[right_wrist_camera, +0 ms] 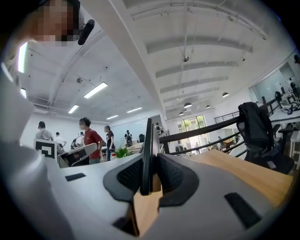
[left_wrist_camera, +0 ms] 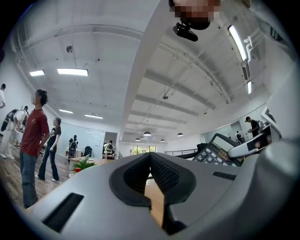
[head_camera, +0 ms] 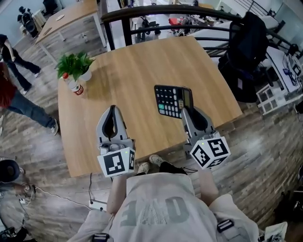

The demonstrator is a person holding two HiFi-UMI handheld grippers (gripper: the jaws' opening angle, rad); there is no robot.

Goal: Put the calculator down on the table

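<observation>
The dark calculator [head_camera: 171, 100] hangs over the right half of the wooden table [head_camera: 132, 71], its keys facing up and to the left. My right gripper [head_camera: 188, 109] is shut on its near edge. In the right gripper view the calculator [right_wrist_camera: 148, 140] stands edge-on as a thin black plate between the pads [right_wrist_camera: 171, 176]. I cannot tell whether it touches the table. My left gripper [head_camera: 112, 109] is over the table's front left, shut with nothing in it. The left gripper view shows its own tips [left_wrist_camera: 150, 161] together, and the calculator [left_wrist_camera: 216, 150] off to the right.
A potted plant [head_camera: 75, 64] and a small bottle with a red label [head_camera: 75, 87] stand at the table's left edge. A black chair draped with a dark jacket [head_camera: 246, 47] is beyond the right edge, and a black railing [head_camera: 165, 12] runs behind. People walk at the far left [head_camera: 14, 90].
</observation>
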